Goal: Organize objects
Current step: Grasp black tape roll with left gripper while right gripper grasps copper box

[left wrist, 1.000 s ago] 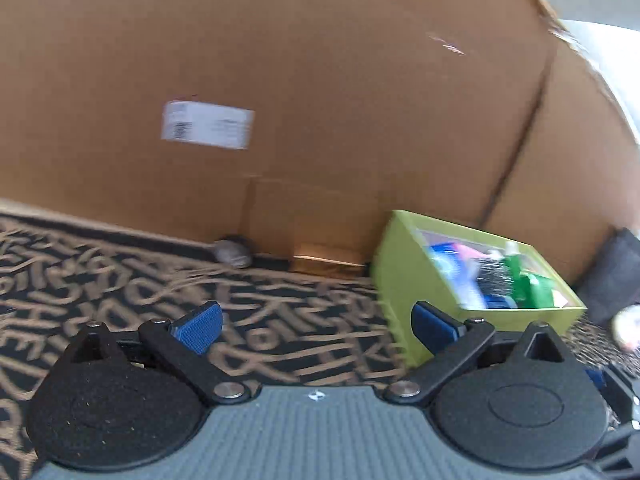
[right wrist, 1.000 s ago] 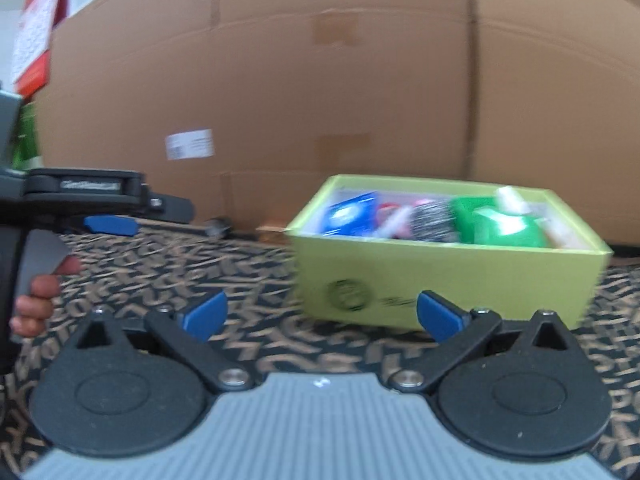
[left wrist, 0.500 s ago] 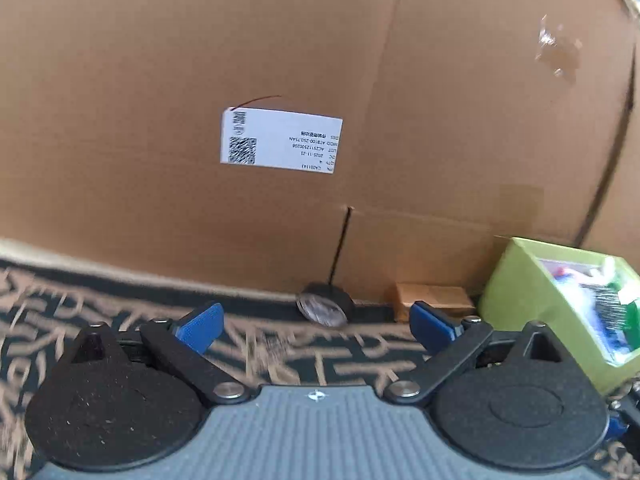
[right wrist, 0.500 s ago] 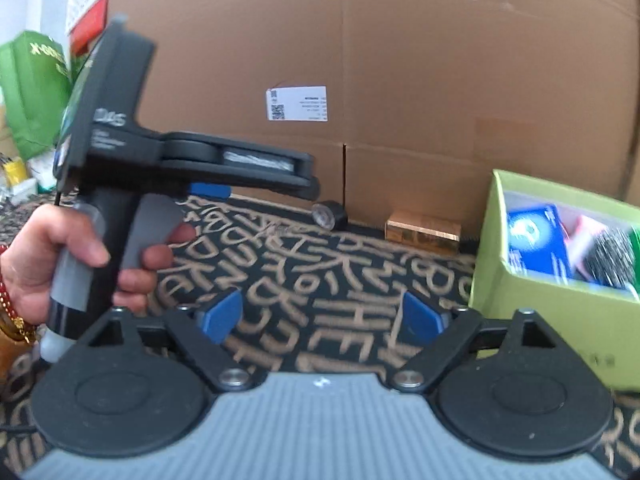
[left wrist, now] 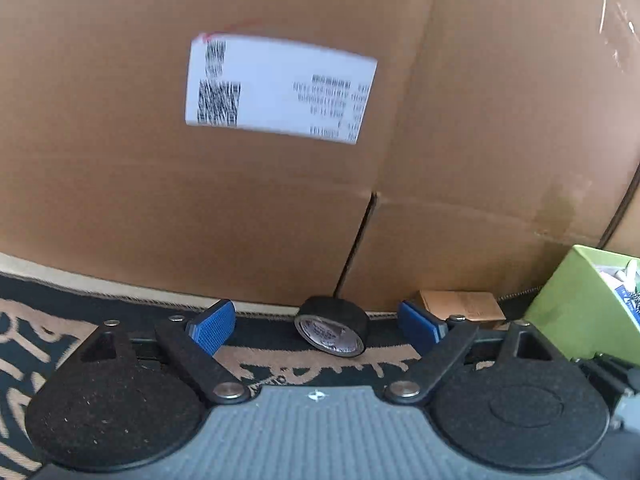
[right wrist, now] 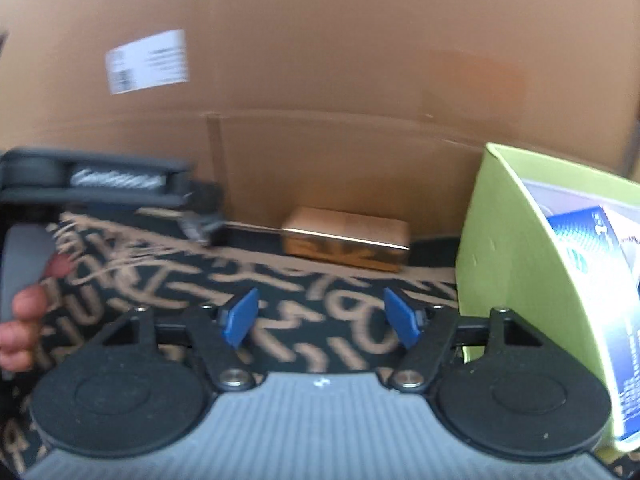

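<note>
Only the left view shows the black tape roll [left wrist: 331,331], framed by the spread, empty left gripper [left wrist: 316,322]; the right gripper [right wrist: 320,318] hangs low, released, facing the gold box [right wrist: 346,244].

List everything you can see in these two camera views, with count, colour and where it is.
Tape roll: one, black, on the carpet against the cardboard, between the left gripper's fingers in view.
Small box: one, golden brown, on the carpet at the cardboard's foot.
Green box: one, lime, at right, holding packets.
Cardboard wall: brown, behind everything.
Label: one, white, on the cardboard.
Carpet: dark with tan lettering.
Left gripper: open, empty.
Right gripper: open, empty.
Left hand: gripping the left handle.
</note>
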`<action>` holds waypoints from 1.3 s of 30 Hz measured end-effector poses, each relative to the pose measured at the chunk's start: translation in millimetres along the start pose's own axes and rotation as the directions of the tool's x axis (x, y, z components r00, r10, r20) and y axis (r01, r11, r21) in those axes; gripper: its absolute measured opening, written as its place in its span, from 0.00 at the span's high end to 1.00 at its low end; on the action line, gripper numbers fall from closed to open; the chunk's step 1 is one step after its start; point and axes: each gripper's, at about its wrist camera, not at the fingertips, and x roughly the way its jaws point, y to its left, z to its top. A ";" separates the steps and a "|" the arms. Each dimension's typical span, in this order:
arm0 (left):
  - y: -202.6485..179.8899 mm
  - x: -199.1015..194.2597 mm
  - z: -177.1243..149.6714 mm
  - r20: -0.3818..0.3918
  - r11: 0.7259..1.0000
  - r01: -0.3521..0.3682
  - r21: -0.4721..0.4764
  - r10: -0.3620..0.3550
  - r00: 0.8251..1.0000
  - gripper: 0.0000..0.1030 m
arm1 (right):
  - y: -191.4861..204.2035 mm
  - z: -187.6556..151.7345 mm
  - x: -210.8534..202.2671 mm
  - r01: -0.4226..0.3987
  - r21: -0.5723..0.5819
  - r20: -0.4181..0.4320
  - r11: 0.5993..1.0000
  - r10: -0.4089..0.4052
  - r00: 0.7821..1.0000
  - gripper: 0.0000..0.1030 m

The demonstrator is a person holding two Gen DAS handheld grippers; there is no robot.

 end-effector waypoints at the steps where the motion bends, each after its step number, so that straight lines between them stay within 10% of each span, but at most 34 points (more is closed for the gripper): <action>1: 0.5 2.9 -0.4 -0.005 1.000 -0.004 0.001 0.004 1.000 0.11 | -4.9 1.3 3.7 0.015 0.030 -0.007 0.999 -0.015 1.000 0.24; 5: 3.6 12.4 -0.2 -0.015 1.000 -0.017 0.003 0.017 1.000 0.11 | -4.7 9.3 11.9 0.004 0.040 0.006 0.999 -0.004 1.000 0.12; 12: 11.8 15.8 -1.5 -0.019 1.000 0.002 0.013 -0.001 1.000 0.54 | 3.4 27.2 49.3 0.051 0.064 -0.036 0.997 -0.049 0.998 0.06; 14: 11.3 15.4 -1.9 -0.022 1.000 0.005 0.028 -0.005 1.000 0.54 | 4.0 24.8 44.5 0.060 0.050 -0.024 0.997 -0.059 0.998 0.19; 26: -15.7 -13.3 -9.1 -0.118 0.987 0.142 0.075 -0.133 0.984 0.56 | -8.6 -53.3 -83.6 -0.110 -0.073 -0.030 0.991 0.108 0.994 0.20; 36: -111.4 -96.8 -66.4 -0.251 0.887 0.410 0.210 -0.357 0.900 0.55 | -59.5 -117.5 -199.2 -0.008 -0.027 -0.048 1.000 0.007 0.999 0.19; 39: -116.7 -104.4 -86.2 -0.253 0.886 0.368 0.280 -0.302 0.919 0.44 | -67.4 -131.2 -202.8 -0.020 -0.034 -0.062 0.999 0.018 0.998 0.13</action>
